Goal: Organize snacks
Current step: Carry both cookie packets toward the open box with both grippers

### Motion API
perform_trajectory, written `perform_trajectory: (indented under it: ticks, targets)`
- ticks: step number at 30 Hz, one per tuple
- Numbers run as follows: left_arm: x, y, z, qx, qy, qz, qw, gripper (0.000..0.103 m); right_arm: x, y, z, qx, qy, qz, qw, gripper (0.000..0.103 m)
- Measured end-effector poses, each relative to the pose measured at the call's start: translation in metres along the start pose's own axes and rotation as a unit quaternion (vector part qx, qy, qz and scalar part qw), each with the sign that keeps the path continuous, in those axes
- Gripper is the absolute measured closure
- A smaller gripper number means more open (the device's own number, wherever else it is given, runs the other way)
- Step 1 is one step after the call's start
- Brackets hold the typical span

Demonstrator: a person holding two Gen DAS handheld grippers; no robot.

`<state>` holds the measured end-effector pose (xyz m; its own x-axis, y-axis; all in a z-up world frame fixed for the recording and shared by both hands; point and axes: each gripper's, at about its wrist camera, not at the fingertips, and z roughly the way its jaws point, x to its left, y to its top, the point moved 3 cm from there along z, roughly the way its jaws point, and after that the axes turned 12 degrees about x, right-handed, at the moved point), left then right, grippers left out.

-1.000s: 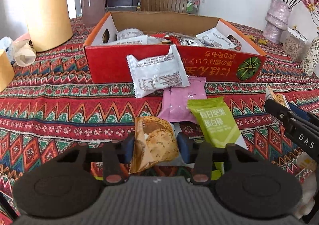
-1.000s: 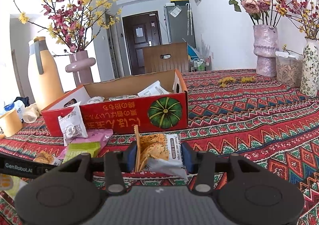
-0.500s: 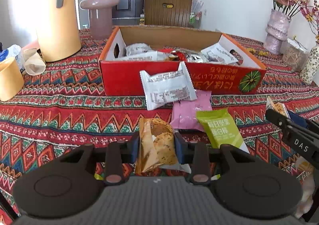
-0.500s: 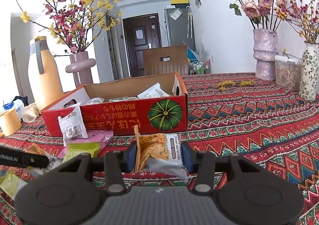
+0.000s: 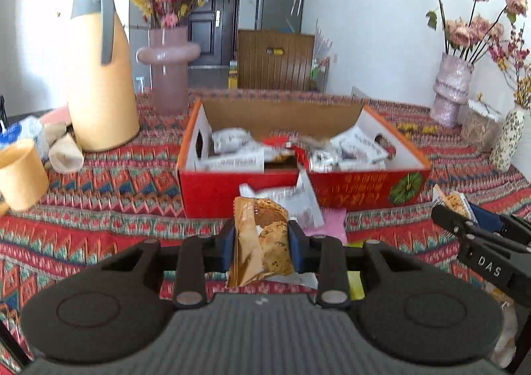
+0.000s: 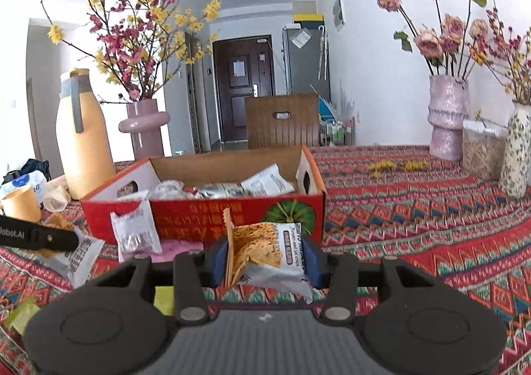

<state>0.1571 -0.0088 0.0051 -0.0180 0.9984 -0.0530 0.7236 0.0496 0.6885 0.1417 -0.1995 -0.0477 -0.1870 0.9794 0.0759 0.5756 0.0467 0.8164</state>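
Note:
My left gripper point(image 5: 262, 247) is shut on a brown cookie packet point(image 5: 260, 242), lifted above the patterned tablecloth in front of the red cardboard box point(image 5: 212, 192). The box holds several silver and white snack packets point(image 5: 232, 139). A white packet point(image 5: 305, 200) leans on the box's front, with a pink packet point(image 5: 333, 220) below it. My right gripper point(image 6: 265, 257) is shut on a white and orange cracker packet point(image 6: 265, 249), also in front of the red box point(image 6: 205, 214). The right gripper shows at the left wrist view's right edge point(image 5: 478, 242).
A tall yellow jug point(image 5: 99, 76), a pink vase point(image 5: 167, 69) and a paper cup point(image 5: 20, 172) stand to the left. Flower vases point(image 6: 446, 116) and a jar point(image 6: 481, 149) stand at the far right. Green packets point(image 6: 20, 315) lie on the cloth at the near left.
My left gripper closed tighter on the cookie packet and rose with it, tilting toward the box. The right gripper stayed still with its cracker packet.

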Motion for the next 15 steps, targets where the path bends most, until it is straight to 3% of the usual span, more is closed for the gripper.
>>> perform_trajectory:
  ticks: [15]
  targets:
    - [-0.004,0.067,0.003,-0.090,-0.002,0.008,0.9959,0.070,0.010,0.066,0.028,-0.034,-0.013,-0.015,0.999,0.057]
